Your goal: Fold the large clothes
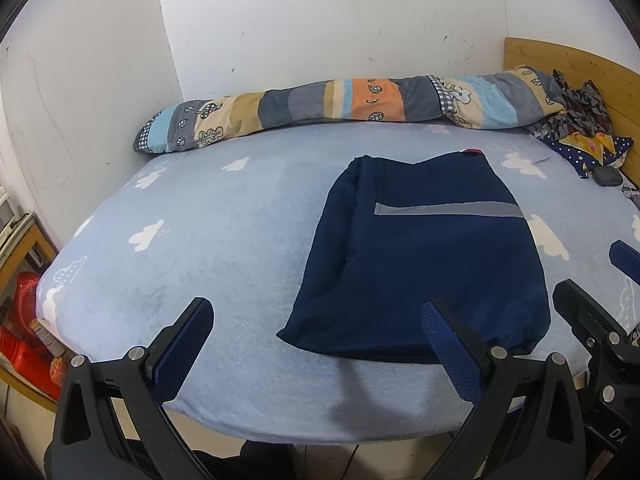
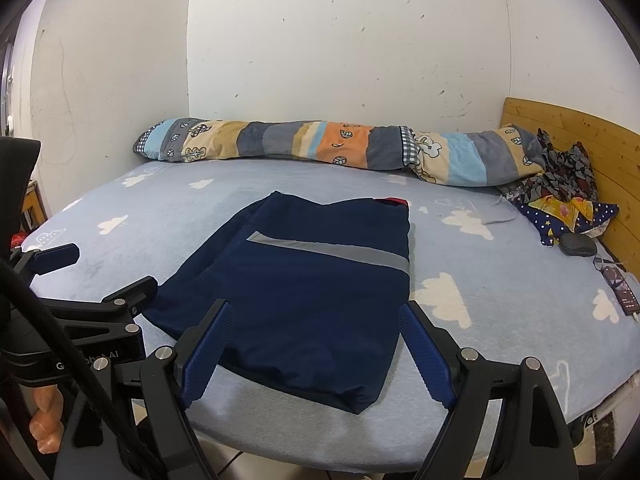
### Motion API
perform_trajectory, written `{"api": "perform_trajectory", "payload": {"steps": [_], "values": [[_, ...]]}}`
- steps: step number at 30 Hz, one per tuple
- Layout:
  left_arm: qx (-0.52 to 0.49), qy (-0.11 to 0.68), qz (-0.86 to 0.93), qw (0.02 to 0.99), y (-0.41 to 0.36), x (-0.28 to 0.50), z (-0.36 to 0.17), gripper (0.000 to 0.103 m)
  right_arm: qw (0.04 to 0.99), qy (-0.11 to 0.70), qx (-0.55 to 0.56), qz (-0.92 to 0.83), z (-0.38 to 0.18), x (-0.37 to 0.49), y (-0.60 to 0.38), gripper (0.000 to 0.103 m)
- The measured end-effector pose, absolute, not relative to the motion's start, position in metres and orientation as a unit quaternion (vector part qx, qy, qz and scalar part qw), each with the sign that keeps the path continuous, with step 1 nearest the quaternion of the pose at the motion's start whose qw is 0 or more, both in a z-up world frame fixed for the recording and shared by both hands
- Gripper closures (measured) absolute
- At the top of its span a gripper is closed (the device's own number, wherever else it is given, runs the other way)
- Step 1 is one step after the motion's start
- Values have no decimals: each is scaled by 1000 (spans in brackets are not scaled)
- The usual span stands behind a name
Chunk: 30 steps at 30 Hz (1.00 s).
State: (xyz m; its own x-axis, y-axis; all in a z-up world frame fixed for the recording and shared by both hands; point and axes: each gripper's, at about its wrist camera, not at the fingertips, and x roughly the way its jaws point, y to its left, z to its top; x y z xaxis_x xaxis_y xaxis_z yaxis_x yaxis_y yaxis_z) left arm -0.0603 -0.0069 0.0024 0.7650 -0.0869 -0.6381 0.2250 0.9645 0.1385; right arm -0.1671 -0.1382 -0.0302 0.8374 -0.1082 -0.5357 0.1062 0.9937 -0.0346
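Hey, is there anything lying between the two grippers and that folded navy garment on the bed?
Nothing visible. The left gripper and the right gripper both hang open at the near bed edge, with only bare cloud-print sheet before the navy garment. The rolled quilt lies beyond it, along the wall.

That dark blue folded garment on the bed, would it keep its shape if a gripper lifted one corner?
Probably not. The navy garment lies limp and flat against the bed sheet, so it would likely droop and unfold. Its smooth, faintly shiny fabric may slide easily when pushed. Layered as it is, it looks fairly light, though that is uncertain.
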Motion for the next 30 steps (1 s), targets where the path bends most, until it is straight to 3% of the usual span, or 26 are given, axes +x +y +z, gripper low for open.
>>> {"api": "perform_trajectory", "payload": {"steps": [30], "values": [[99, 346, -85, 929, -7, -58, -1, 0, 957, 285, -6, -56, -32, -165, -138, 15]]}}
